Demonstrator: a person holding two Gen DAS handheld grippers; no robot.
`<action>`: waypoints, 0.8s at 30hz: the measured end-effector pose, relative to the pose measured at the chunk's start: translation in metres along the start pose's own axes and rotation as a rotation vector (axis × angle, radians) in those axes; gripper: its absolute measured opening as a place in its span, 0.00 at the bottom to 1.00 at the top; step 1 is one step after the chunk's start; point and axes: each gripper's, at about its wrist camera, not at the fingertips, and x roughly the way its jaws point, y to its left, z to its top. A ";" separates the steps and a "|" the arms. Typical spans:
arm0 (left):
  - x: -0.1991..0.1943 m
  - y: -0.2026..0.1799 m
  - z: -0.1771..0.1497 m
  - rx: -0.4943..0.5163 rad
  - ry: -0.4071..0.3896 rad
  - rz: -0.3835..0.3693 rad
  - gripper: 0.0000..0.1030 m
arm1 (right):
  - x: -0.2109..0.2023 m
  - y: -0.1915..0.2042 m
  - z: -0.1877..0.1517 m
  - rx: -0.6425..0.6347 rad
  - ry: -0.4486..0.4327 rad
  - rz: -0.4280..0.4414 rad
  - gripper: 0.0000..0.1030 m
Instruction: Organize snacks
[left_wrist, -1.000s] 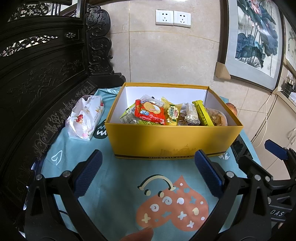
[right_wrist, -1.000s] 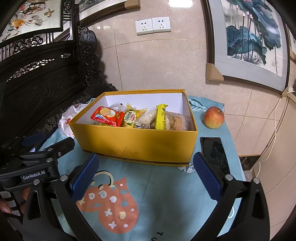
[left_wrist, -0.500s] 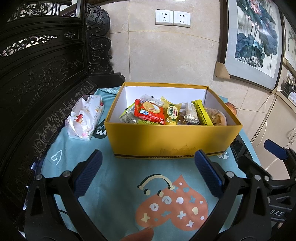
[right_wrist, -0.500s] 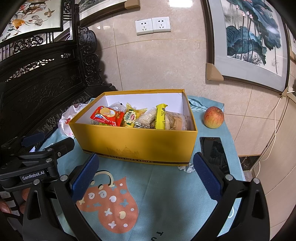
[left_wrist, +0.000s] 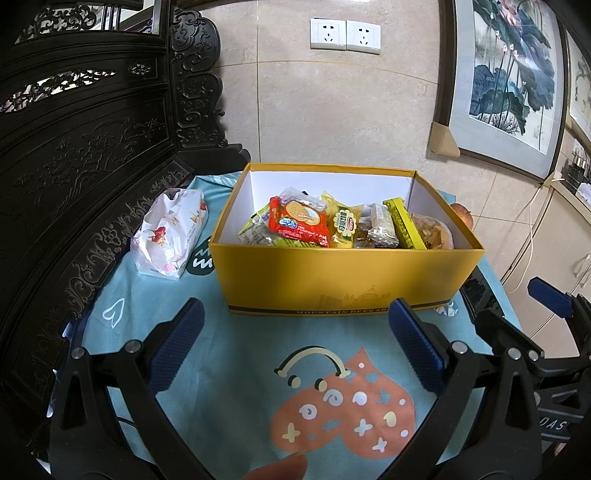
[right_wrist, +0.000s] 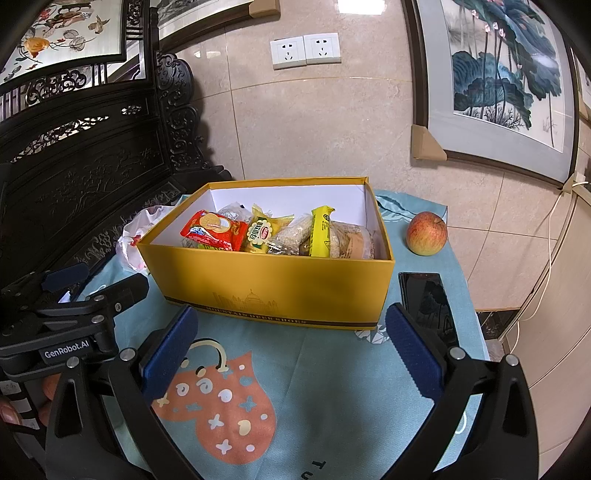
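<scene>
A big yellow cardboard box (left_wrist: 343, 280) sits in the middle of the worktop, on a light blue cloth with an orange heart picture (left_wrist: 229, 354). Inside the box, snacks stand in a row: a red cookie packet (left_wrist: 299, 221), a small yellow snack bag (left_wrist: 343, 225), and a long yellow-green bar (left_wrist: 402, 223).

A white flowery bag (left_wrist: 170, 232) lies just beside the box, on its left. A red and yellow apple (right_wrist: 426, 233) and a flat black phone (right_wrist: 428, 302) lie on its right.

The left claw (left_wrist: 295, 347) is wide and holds nothing. The right claw (right_wrist: 291, 354) is wide and holds nothing too. Both are near the front of the box, not touching it.
</scene>
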 end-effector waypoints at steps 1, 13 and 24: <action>0.000 0.000 0.000 0.001 0.003 0.000 0.98 | 0.000 0.000 0.000 -0.001 0.001 0.000 0.99; 0.000 0.000 0.000 -0.001 0.005 0.006 0.98 | 0.000 0.000 0.000 0.000 0.000 0.000 0.99; 0.000 0.000 0.000 -0.001 0.007 0.005 0.98 | 0.000 0.000 0.000 -0.001 0.001 0.000 0.99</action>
